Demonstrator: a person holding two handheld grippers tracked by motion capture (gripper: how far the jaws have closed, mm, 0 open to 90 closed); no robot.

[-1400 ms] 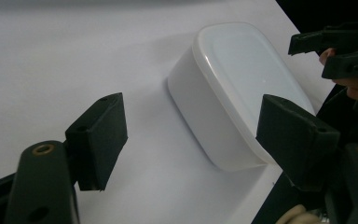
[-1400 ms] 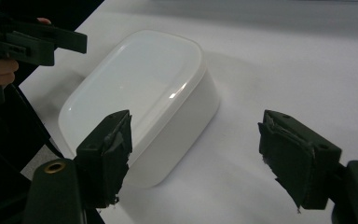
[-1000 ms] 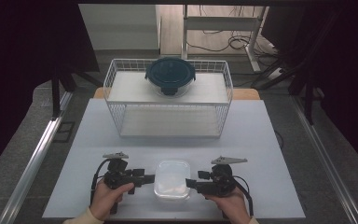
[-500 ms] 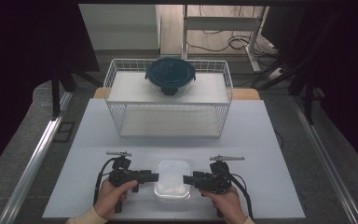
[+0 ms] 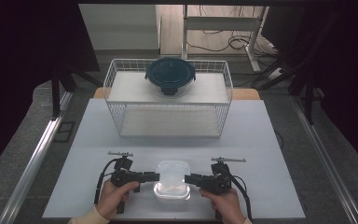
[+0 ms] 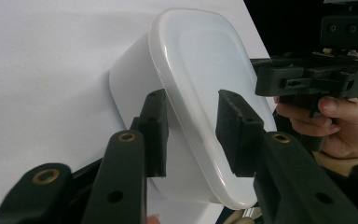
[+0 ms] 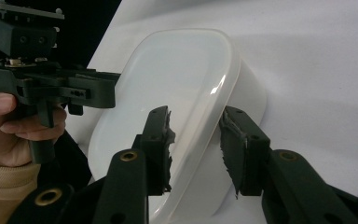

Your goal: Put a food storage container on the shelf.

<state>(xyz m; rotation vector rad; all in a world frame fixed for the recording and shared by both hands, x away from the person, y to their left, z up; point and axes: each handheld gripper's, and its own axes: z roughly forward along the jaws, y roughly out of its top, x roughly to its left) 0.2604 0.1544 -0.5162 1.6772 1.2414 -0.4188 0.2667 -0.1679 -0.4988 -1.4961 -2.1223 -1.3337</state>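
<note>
A white translucent container [image 5: 171, 179] with a snap-on lid rests near the table's front edge. My left gripper [image 5: 156, 176] meets its left side and my right gripper [image 5: 187, 178] its right side. In the left gripper view the left gripper [image 6: 191, 100] is open, its jaws straddling the rim of the container [image 6: 200, 70], one over the lid and one beside the wall. In the right gripper view the right gripper [image 7: 196, 116] is open in the same way on the container's [image 7: 182, 79] opposite rim. Each view also shows the other hand's gripper across the lid.
A white wire basket [image 5: 116, 116] stands at the back of the white table [image 5: 270, 154]. A round glass container with a dark lid [image 5: 170, 74] sits in it. Dark floor and metal rails flank the table.
Both grippers have rolled slightly level and stayed at the container's sides. The container has not moved.
</note>
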